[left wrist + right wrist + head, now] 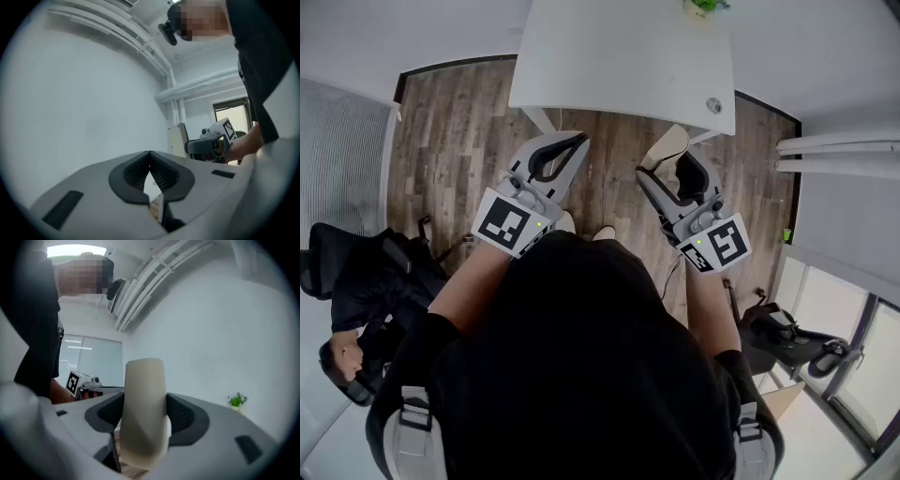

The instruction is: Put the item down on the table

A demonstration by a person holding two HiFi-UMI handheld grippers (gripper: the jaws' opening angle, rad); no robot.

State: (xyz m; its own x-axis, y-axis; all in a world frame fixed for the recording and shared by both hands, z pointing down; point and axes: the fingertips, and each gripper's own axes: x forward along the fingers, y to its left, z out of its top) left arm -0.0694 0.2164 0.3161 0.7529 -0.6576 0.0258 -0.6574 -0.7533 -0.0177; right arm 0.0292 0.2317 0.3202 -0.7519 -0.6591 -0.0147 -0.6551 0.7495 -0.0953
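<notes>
Right tool clamps cream block; left tool closed, empty.
Looks light, smooth, rigid; mid-body grip suits.

There are two grippers: one left gripper and one right gripper. There is one cream item. There is one surface, with one plant at its far edge and one round thing near its right corner. There are two chairs.
</notes>
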